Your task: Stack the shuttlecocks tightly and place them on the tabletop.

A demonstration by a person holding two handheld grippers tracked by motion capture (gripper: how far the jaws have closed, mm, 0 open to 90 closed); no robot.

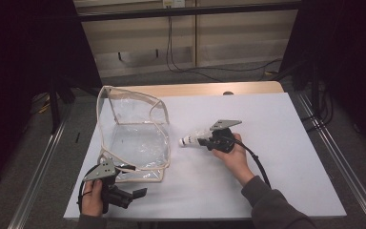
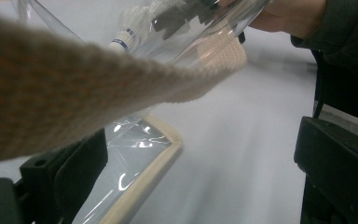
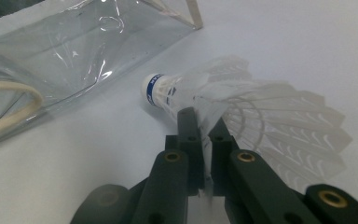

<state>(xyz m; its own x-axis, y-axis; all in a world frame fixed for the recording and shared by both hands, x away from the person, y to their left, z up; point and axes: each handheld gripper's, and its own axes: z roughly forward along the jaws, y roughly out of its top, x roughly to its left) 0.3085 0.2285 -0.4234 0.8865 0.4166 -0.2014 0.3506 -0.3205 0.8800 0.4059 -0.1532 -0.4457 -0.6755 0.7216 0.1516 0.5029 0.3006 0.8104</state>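
Observation:
A white feather shuttlecock [image 1: 192, 140] [image 3: 261, 116] with a blue-banded cork lies tilted just above the white table [image 1: 276, 143], cork toward the bag. My right gripper [image 1: 205, 142] [image 3: 204, 119] is shut on its feather skirt. A clear plastic bag [image 1: 133, 138] [image 3: 74, 51] [image 2: 135, 158] with beige trim stands open at the table's left. My left gripper [image 1: 133, 194] [image 2: 200, 140] sits at the bag's near corner, jaws wide apart, with the bag's trimmed edge lying between them. A beige strap [image 2: 74, 93] crosses close in front of the left gripper view.
The white sheet covers a wooden table whose bare edge [image 1: 195, 89] shows at the back. Metal rails [image 1: 43, 162] run along both sides on the floor, and black cables [image 1: 209, 69] trail behind the table. The right hand's sleeve [image 1: 276, 205] crosses the front right.

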